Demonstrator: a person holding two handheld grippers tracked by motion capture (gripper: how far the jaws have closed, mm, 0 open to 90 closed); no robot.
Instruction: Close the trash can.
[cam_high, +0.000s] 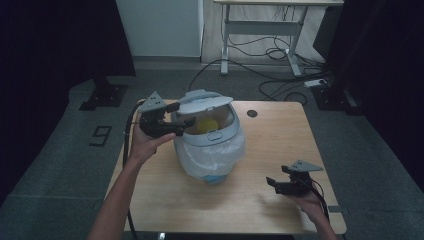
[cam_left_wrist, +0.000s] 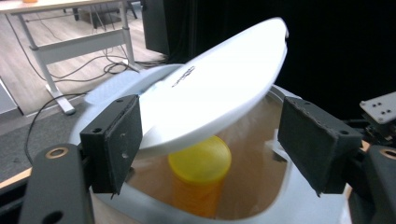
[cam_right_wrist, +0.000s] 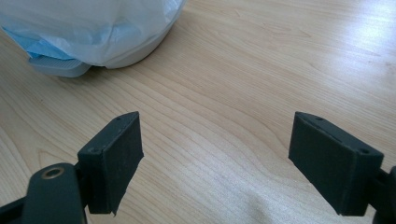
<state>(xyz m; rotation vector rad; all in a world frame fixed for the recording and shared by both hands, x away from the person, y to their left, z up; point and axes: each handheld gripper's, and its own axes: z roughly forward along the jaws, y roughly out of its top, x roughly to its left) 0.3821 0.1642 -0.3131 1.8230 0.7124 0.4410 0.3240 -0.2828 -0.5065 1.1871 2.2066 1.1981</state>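
A small white bin (cam_high: 212, 150) lined with a clear plastic bag stands on the middle of the wooden table (cam_high: 280, 140). Its lid (cam_high: 204, 102) is tilted half up. A yellow cylindrical container (cam_left_wrist: 201, 177) stands inside. My left gripper (cam_high: 181, 114) is at the bin's left rim, open; in the left gripper view (cam_left_wrist: 210, 140) the lid's (cam_left_wrist: 219, 88) lower edge lies close by the left pad (cam_left_wrist: 116, 140), and the right pad stands clear of it. My right gripper (cam_high: 272, 184) is open low over the table's front right, nothing between its jaws (cam_right_wrist: 217, 158). The bin's bagged base (cam_right_wrist: 93, 28) lies ahead of it.
A round cable hole (cam_high: 252, 113) sits in the table behind the bin. Beyond the table are a white desk frame (cam_high: 260, 25), loose cables (cam_high: 280, 55) and a power strip (cam_high: 315, 82) on the floor. Dark curtains hang at both sides.
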